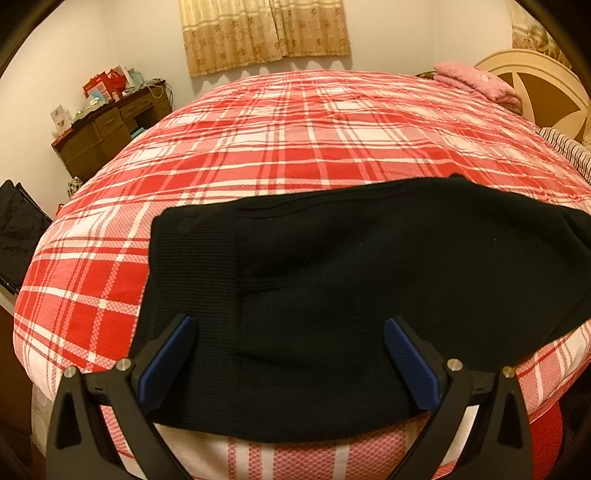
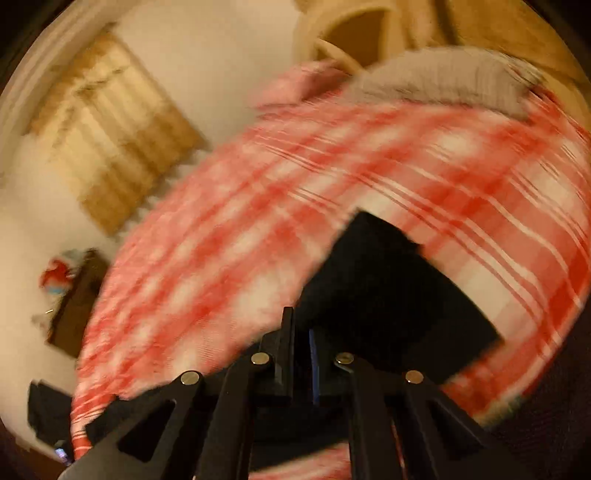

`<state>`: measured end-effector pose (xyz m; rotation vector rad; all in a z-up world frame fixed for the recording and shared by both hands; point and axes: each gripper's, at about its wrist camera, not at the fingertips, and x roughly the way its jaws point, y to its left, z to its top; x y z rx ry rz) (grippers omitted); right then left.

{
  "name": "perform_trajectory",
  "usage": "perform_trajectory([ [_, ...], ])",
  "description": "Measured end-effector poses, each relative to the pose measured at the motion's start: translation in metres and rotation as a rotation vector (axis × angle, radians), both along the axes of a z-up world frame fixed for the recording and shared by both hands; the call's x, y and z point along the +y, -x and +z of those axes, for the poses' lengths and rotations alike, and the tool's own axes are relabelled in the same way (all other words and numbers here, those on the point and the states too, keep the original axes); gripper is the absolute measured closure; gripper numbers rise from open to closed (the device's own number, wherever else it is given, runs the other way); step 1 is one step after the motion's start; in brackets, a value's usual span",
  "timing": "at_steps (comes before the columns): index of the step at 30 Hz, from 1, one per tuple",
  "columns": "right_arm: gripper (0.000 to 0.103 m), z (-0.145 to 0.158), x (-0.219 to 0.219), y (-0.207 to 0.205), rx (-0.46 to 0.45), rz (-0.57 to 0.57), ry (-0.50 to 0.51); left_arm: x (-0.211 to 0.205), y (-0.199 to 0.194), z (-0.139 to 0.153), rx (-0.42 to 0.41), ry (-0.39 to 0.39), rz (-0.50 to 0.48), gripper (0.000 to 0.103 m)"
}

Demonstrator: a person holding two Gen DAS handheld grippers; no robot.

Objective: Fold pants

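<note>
Black pants (image 1: pixel 332 280) lie spread on a red and white plaid bed (image 1: pixel 258 140), near its front edge. My left gripper (image 1: pixel 290 328) is open just above the pants' near edge, its blue-padded fingers (image 1: pixel 170 354) wide apart and holding nothing. In the blurred right wrist view my right gripper (image 2: pixel 301 332) is shut on an end of the black pants (image 2: pixel 391 288), which hangs lifted over the bed (image 2: pixel 221 240). What part of the pants it grips is hidden by the jaws.
A pink folded blanket (image 1: pixel 476 83) and a cream headboard (image 1: pixel 535 88) are at the far right. A brown desk (image 1: pixel 107 129) with clutter stands by the left wall. A curtain (image 1: pixel 262 33) hangs behind the bed. A dark bag (image 1: pixel 18 232) sits left of the bed.
</note>
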<state>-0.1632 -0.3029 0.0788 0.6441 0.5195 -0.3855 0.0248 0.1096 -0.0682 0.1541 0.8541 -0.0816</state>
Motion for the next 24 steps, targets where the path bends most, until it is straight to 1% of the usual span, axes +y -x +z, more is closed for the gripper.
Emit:
perform_trajectory([
  [1, 0.097, 0.009, 0.001, -0.002, -0.036, 0.008, 0.011, 0.000, 0.000, 0.000, 0.001, 0.002, 0.002, 0.000],
  [2, 0.097, 0.019, -0.001, 0.002, -0.091, 0.014, 0.014, 0.000, 0.000, 0.000, 0.000, 0.003, 0.002, 0.000],
  [3, 0.097, 0.021, -0.004, 0.005, -0.106, 0.010, 0.007, 0.000, 0.000, 0.000, -0.001, 0.002, 0.002, 0.000],
  [4, 0.097, 0.019, -0.009, 0.010, -0.101, -0.010, -0.010, 0.000, 0.001, 0.000, -0.002, 0.001, 0.000, 0.000],
  [5, 0.097, 0.011, -0.017, 0.016, -0.076, -0.038, -0.034, 0.000, 0.001, 0.000, -0.004, 0.001, -0.001, 0.000],
  [7, 0.097, -0.015, -0.032, 0.030, 0.028, -0.115, -0.075, 0.001, 0.001, 0.000, -0.010, 0.001, -0.006, 0.000],
  [9, 0.096, -0.053, -0.046, 0.045, 0.122, -0.158, -0.155, 0.000, 0.002, -0.001, -0.013, -0.005, -0.014, 0.000],
  [10, 0.096, -0.068, -0.050, 0.050, 0.150, -0.165, -0.198, 0.000, 0.001, -0.001, -0.012, -0.008, -0.017, 0.000],
  [11, 0.096, -0.073, -0.052, 0.060, 0.074, -0.163, -0.233, 0.000, 0.001, 0.000, -0.011, -0.010, -0.020, 0.000],
  [13, 0.092, -0.071, -0.053, 0.069, 0.044, -0.188, -0.286, 0.000, 0.000, 0.001, -0.005, -0.007, -0.022, 0.000],
  [14, 0.084, -0.068, -0.052, 0.072, 0.036, -0.205, -0.306, 0.000, 0.000, 0.001, -0.004, -0.003, -0.022, 0.000],
  [15, 0.067, -0.061, -0.047, 0.076, 0.031, -0.239, -0.285, 0.001, 0.001, 0.002, -0.004, 0.006, -0.020, 0.000],
  [16, 0.056, -0.053, -0.038, 0.081, 0.027, -0.275, -0.232, 0.002, 0.001, 0.002, -0.005, 0.013, -0.017, 0.000],
  [17, 0.037, -0.039, -0.017, 0.083, 0.005, -0.295, -0.132, 0.003, 0.001, 0.002, -0.006, 0.015, -0.015, 0.000],
  [18, 0.027, -0.031, -0.002, 0.081, -0.022, -0.273, -0.084, 0.002, 0.001, 0.002, -0.008, 0.010, -0.013, 0.000],
  [19, 0.027, -0.025, 0.014, 0.076, -0.047, -0.224, -0.057, 0.001, 0.001, 0.001, -0.009, 0.004, -0.013, 0.000],
  [20, 0.027, -0.023, 0.034, 0.068, -0.072, -0.140, -0.051, 0.000, 0.001, 0.001, -0.009, -0.003, -0.013, 0.000],
  [21, 0.027, -0.026, 0.053, 0.056, -0.088, -0.048, -0.073, 0.000, 0.001, 0.000, -0.011, -0.007, -0.012, 0.000],
  [22, 0.027, -0.036, 0.076, 0.040, -0.086, 0.046, -0.130, -0.001, 0.001, 0.000, -0.013, -0.007, -0.011, 0.000],
  [23, 0.028, -0.044, 0.086, 0.031, -0.084, 0.083, -0.163, 0.000, 0.000, 0.000, -0.013, -0.005, -0.010, 0.000],
  [24, 0.039, -0.059, 0.103, 0.015, -0.084, 0.141, -0.227, 0.000, 0.000, 0.000, -0.016, -0.002, -0.009, 0.000],
])
